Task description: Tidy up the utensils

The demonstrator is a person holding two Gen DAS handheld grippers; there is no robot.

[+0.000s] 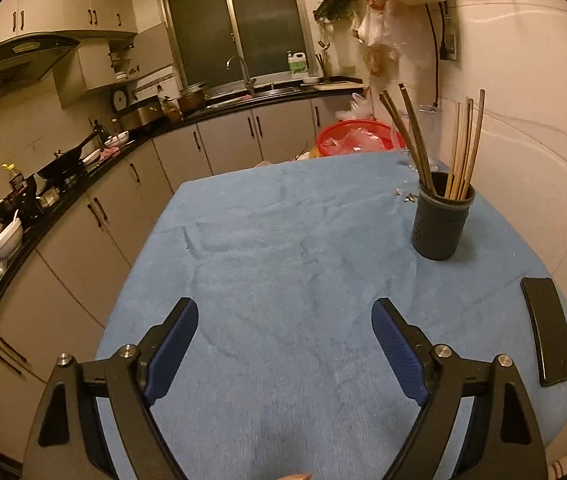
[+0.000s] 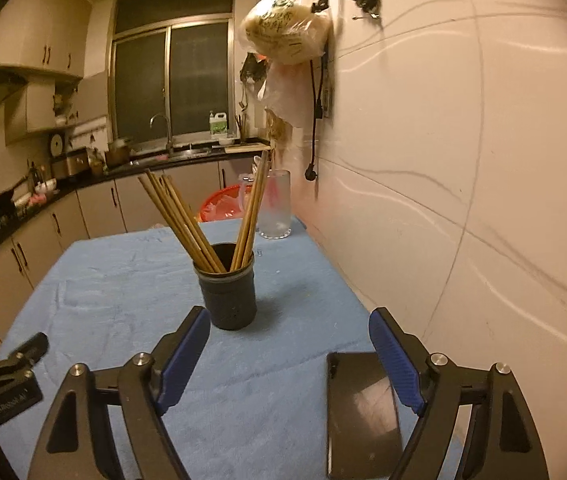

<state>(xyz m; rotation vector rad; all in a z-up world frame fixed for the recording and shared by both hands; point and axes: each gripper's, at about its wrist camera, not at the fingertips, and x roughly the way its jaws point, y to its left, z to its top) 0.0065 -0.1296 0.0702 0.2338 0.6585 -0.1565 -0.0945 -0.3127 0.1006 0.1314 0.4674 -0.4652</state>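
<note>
A dark round utensil holder (image 1: 442, 224) (image 2: 228, 286) stands on the blue cloth (image 1: 275, 240) (image 2: 123, 288) that covers the table, near the wall. Several wooden chopsticks (image 1: 461, 152) (image 2: 187, 224) lean out of it in two bunches. My left gripper (image 1: 285, 312) hovers open over bare cloth, well short and left of the holder, nothing between its blue pads. My right gripper (image 2: 289, 322) is open too, just in front of the holder and apart from it. The left gripper's tip (image 2: 31, 346) shows at the left edge of the right wrist view.
A black phone (image 1: 548, 330) (image 2: 363, 412) lies flat near the table's right front edge, under my right finger. A clear jug (image 2: 275, 208) stands behind the holder by the white wall. A red basin (image 1: 357, 138) sits beyond the table. Kitchen counter and cabinets run along the left.
</note>
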